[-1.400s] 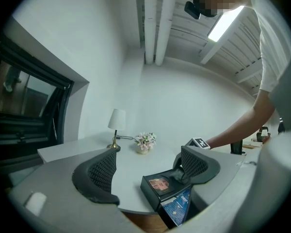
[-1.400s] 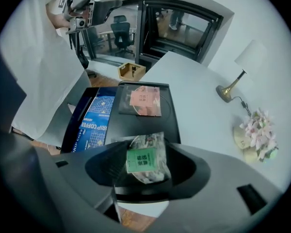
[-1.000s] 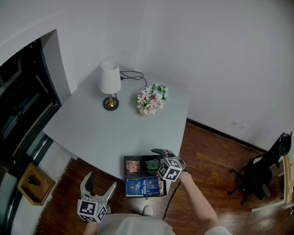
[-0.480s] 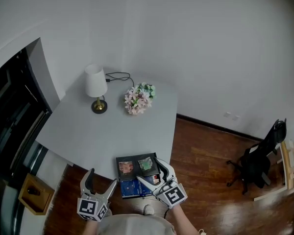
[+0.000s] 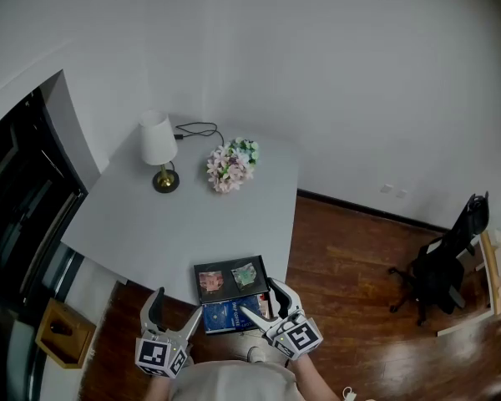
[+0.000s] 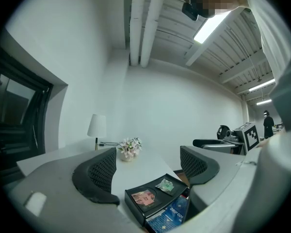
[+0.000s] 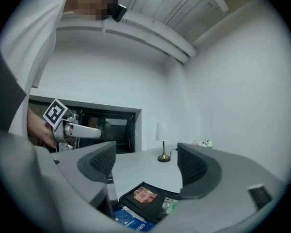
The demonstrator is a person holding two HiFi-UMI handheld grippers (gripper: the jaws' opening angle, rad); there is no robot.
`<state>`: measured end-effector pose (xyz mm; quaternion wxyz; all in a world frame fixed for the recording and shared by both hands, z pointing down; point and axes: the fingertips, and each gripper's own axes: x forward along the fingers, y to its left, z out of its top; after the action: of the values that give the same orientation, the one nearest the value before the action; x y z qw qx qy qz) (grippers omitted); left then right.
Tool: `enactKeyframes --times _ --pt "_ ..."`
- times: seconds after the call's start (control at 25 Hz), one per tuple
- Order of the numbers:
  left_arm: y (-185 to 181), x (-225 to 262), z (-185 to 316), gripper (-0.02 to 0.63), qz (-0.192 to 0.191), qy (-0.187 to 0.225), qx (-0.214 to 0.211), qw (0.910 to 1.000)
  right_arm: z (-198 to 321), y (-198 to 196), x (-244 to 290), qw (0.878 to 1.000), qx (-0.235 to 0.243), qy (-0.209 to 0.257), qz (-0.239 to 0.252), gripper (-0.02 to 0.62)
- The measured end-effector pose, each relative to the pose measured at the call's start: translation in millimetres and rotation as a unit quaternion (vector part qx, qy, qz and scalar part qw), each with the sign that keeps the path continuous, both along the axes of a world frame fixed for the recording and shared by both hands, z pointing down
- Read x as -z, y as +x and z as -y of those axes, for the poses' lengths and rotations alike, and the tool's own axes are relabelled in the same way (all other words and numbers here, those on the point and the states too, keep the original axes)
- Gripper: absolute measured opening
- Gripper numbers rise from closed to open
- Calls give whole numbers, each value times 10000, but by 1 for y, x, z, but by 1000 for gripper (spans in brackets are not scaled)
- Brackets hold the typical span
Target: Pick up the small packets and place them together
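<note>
Two small packets lie on a black tray [image 5: 229, 265] at the table's near edge: a pink packet [image 5: 210, 281] on the left and a green packet [image 5: 244, 274] on the right. Both gripper views show them too, the pink packet [image 6: 144, 196] [image 7: 144, 195] and the green packet [image 6: 166, 184] [image 7: 169, 205]. My left gripper [image 5: 174, 312] hovers open, low and to the left of the tray, with nothing between its jaws. My right gripper [image 5: 267, 303] is open and empty just in front of the tray's right corner.
A blue book [image 5: 230, 314] sticks out from under the tray over the table edge. A white lamp [image 5: 159, 149] and a bunch of flowers [image 5: 231, 164] stand at the far side of the grey table [image 5: 150, 224]. Beyond is wooden floor with an office chair [image 5: 451, 266].
My right gripper has drawn back from over the green packet on the tray toward my body, empty. The left gripper has stayed in place.
</note>
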<state>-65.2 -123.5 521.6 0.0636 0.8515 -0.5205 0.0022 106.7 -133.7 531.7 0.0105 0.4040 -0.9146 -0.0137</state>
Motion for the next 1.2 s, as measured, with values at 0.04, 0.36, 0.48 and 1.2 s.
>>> enactKeyframes --times 0.04,0.36,0.48,1.2 --pt "1 -1 -1 403 -7 -3 9 10000 0 3 0 10000 -19 -2 8 408" --pt "21 -2 -10 403 -23 10 40 10000 -5 22 -7 9995 -19 -66 -302 407" --pt "27 -2 -13 403 -26 28 84 10000 -4 34 -12 9990 -108 -80 -432 407" --pt "62 -6 -32 399 -11 63 524 9986 -6 62 -11 9985 350 -2 -426 407"
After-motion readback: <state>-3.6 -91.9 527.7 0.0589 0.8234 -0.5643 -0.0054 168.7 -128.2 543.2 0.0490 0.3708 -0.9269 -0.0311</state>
